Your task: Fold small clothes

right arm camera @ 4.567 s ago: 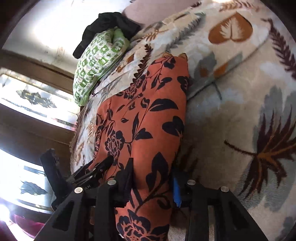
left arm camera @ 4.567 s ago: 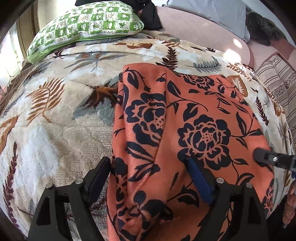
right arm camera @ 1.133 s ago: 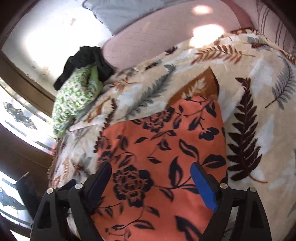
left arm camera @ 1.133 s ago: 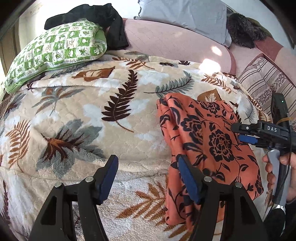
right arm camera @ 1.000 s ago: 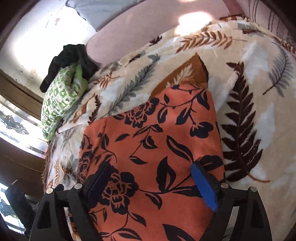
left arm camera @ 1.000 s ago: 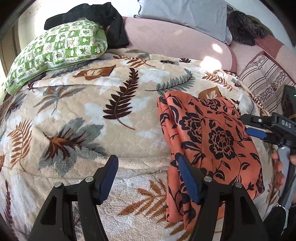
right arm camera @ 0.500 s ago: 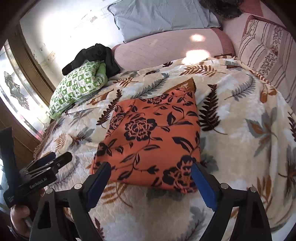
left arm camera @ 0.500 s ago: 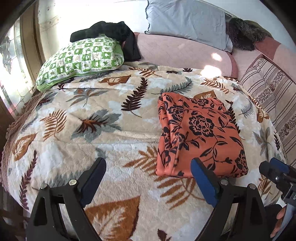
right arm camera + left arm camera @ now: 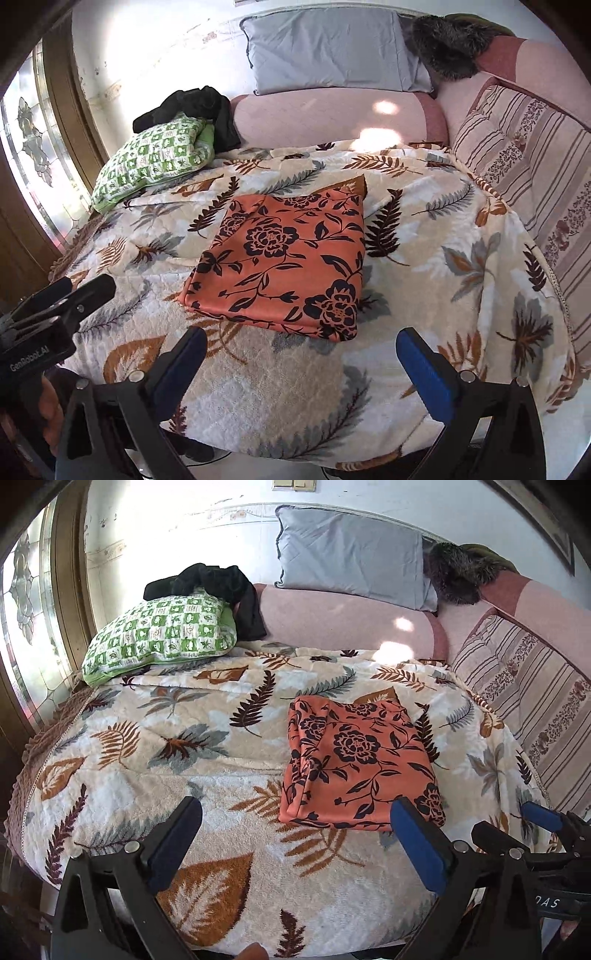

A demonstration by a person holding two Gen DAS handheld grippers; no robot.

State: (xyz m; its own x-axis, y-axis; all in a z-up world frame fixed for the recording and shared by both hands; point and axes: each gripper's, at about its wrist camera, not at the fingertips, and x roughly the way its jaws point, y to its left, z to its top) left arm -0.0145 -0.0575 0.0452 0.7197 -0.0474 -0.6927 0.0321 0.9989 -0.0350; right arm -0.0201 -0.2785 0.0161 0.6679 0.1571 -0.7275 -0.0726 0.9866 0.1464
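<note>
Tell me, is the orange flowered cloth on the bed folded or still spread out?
Folded. The orange flowered cloth lies as a compact rectangle on the leaf-print blanket, layered edges showing along its side, neither gripper touching it.

- The bed carries it all, spread with a cream leaf-print blanket, plush and slightly rumpled.
- Lying flat on that blanket, right of the middle, is the orange floral cloth, folded into a neat rectangle.
- At the far left corner rests a green checked pillow, with a black garment draped over its top.
- Behind runs a long pink bolster, a grey pillow propped upon it.
</note>
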